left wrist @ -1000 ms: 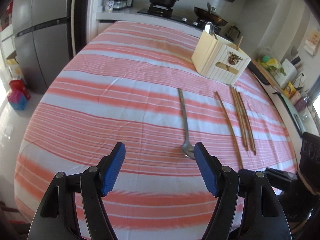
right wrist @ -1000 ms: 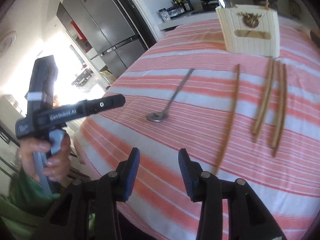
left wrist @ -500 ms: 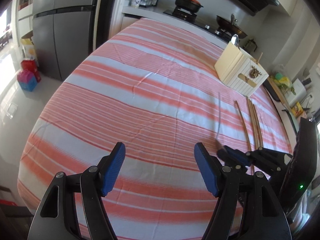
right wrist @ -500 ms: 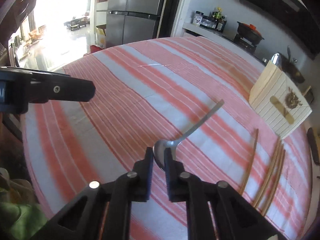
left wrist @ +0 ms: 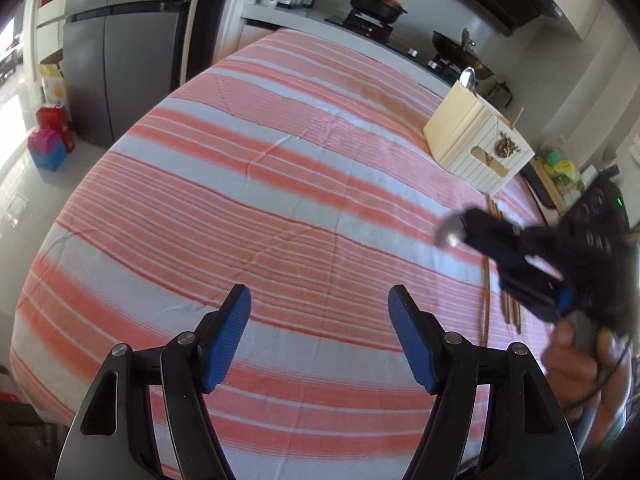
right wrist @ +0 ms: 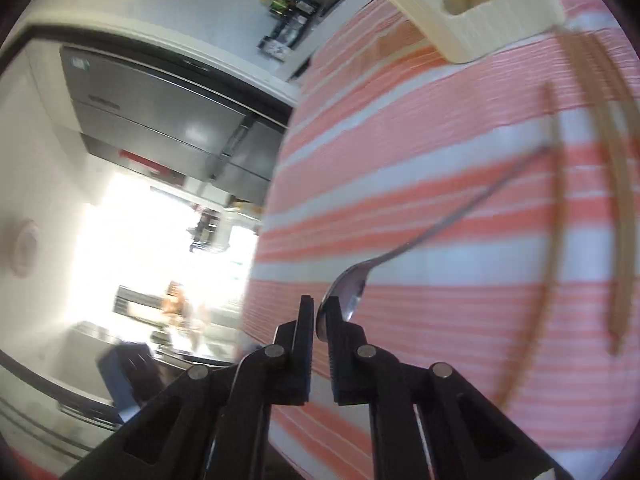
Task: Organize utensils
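Observation:
My right gripper (right wrist: 320, 320) is shut on the bowl of a metal spoon (right wrist: 440, 228), whose handle reaches out over the striped cloth towards the wooden chopsticks (right wrist: 552, 240). The left wrist view shows this right gripper (left wrist: 472, 236) blurred at the right, the spoon bowl (left wrist: 450, 232) poking from its tip. My left gripper (left wrist: 318, 336) stands open over the near part of the table, nothing between its blue pads. The cream utensil holder (left wrist: 476, 148) stands at the far right with another spoon (left wrist: 466, 78) upright in it. The holder (right wrist: 472, 12) also shows at the top of the right wrist view.
Several chopsticks (left wrist: 486, 300) lie on the pink-and-white striped tablecloth (left wrist: 280, 200) below the holder. A hand (left wrist: 572, 356) grips the right tool. A grey fridge (left wrist: 120, 40) stands left of the table, and a stove with pots (left wrist: 376, 0) is behind it.
My right gripper closed on the spoon's bowl, then rolled and swung towards the chopsticks, carrying the spoon with it. My left gripper stayed open and only drifted slightly.

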